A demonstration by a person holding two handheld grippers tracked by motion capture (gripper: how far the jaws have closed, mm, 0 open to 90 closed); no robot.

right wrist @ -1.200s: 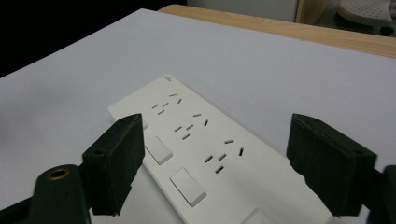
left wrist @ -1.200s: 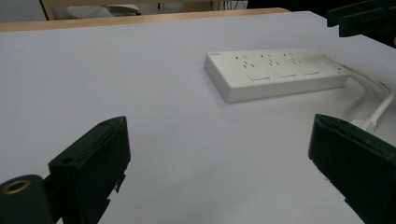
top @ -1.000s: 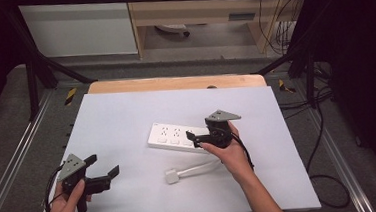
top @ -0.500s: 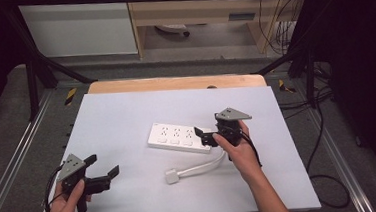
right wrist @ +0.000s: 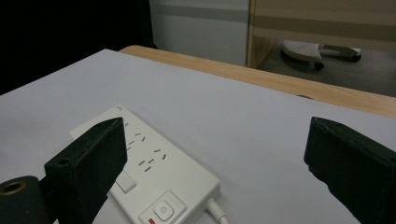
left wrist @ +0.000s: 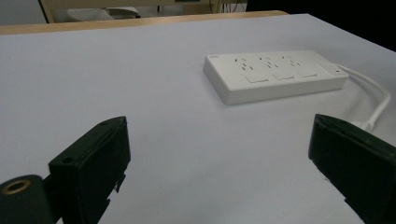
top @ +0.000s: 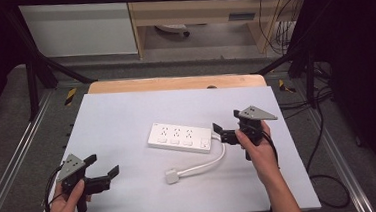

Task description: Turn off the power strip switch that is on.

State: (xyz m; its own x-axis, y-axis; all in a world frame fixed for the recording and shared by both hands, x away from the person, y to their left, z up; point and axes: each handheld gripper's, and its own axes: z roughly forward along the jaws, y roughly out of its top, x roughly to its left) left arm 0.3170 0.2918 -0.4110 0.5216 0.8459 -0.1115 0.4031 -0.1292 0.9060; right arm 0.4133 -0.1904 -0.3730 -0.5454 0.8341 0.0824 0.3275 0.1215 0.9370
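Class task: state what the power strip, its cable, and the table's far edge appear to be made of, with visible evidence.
Power strip: likely hard white plastic, smooth moulded casing. Cable: flexible white sheath, probably rubber or PVC, since it curves. Table's far edge: wood-look, tan with grain.

Even, soft light on the bench; dark surroundings.

The white bench (top: 127,120) is lit evenly from above, with no glare and only faint shadows under the strip (top: 180,137). The room at the left and right edges is almost black. In both gripper views the near jaws are soft and the far background is slightly blurred.
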